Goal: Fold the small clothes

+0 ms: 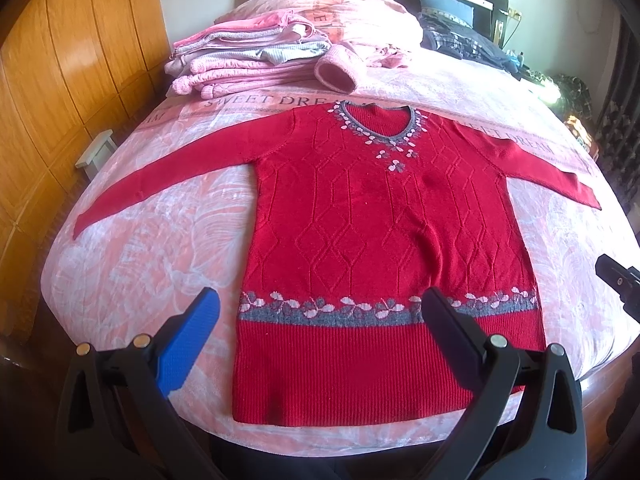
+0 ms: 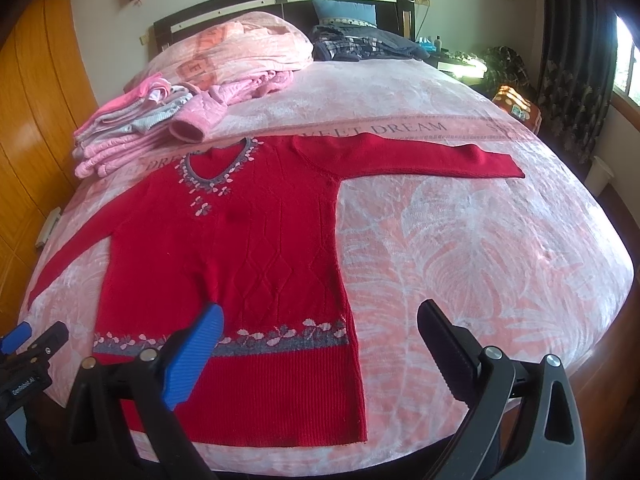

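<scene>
The red knitted sweater (image 1: 360, 216) lay face up and flat on the bed (image 1: 160, 240), hem nearest the person and both sleeves spread wide, evidently so each could be folded inward first. The left tool (image 1: 320, 312) hung above the hem, jaws wide apart and holding nothing; the right tool (image 2: 320, 324) hovered off the sweater's right side, equally open and empty. A stack of folded pink clothes (image 1: 240, 60) and a loose pink garment (image 1: 340, 70) sat just beyond the collar, limiting room there.
</scene>
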Demonstrator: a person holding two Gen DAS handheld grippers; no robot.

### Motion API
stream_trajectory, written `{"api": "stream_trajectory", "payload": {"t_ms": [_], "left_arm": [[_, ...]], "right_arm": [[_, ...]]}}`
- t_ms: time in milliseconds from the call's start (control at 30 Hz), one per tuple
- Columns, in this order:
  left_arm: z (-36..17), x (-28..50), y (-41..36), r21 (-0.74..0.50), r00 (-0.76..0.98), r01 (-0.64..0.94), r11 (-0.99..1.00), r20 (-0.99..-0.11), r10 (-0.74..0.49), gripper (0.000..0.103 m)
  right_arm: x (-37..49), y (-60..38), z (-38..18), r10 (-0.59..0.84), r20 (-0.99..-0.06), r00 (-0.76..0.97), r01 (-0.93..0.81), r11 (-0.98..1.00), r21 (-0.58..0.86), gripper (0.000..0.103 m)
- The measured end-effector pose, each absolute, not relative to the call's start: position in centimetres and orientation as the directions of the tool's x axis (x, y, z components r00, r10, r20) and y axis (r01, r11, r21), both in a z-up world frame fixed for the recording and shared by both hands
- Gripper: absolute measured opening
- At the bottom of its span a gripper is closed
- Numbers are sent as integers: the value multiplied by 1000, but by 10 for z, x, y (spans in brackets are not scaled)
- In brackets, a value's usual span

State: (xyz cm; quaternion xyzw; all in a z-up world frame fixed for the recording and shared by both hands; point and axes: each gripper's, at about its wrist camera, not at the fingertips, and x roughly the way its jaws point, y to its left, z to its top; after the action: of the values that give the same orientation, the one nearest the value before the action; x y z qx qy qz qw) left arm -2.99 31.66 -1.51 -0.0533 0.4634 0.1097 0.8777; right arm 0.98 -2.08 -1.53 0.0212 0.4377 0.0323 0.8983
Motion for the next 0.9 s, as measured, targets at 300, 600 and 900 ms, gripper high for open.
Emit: {"api": "stream_trajectory", "payload": {"t_ms": [300,600,900], "left_arm": [[-16,-28,313,9,545,-240,971,-826,142,100],[-17,-24,312,8,540,-240,971,-830,140,100],[-17,-23,314,10,539,-237,971,-831,140,100]], "right_arm": [[11,-22,-19,79,-788,611,-41,997,68,98],[13,-23,-22,79,-789,609,-42,997,68,99],[15,-23,-21,79,-790,609,-43,997,66,99]]}}
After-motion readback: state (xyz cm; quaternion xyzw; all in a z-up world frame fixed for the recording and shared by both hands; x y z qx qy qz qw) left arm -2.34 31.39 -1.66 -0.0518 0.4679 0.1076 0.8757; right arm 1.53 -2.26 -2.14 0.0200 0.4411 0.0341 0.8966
